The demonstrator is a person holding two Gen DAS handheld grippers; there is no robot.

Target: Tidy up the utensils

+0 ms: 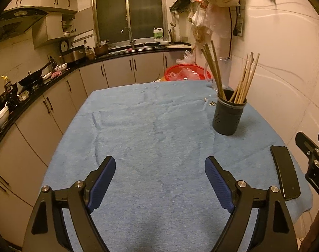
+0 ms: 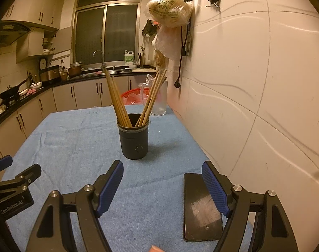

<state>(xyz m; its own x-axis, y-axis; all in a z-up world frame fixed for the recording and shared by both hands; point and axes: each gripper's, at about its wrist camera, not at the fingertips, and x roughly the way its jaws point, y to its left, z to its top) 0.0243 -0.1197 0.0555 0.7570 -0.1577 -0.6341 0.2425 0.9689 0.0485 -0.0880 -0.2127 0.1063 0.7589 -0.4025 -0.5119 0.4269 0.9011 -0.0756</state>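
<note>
1. My left gripper (image 1: 160, 175) and right gripper (image 2: 162, 180) both hang spread wide, holding nothing.
2. The chopsticks (image 2: 136, 100) stand in the dark holder (image 2: 133, 139) near the table's (image 1: 138, 126) wall-side edge (sorting looks finished, I judge).
3. Next calls only for withdrawing.
4. The holder's inside is hidden.

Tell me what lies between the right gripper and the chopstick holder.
Only bare blue cloth separates the right gripper from the chopstick holder, as the right wrist view shows; the phone lies off to the side.
</note>
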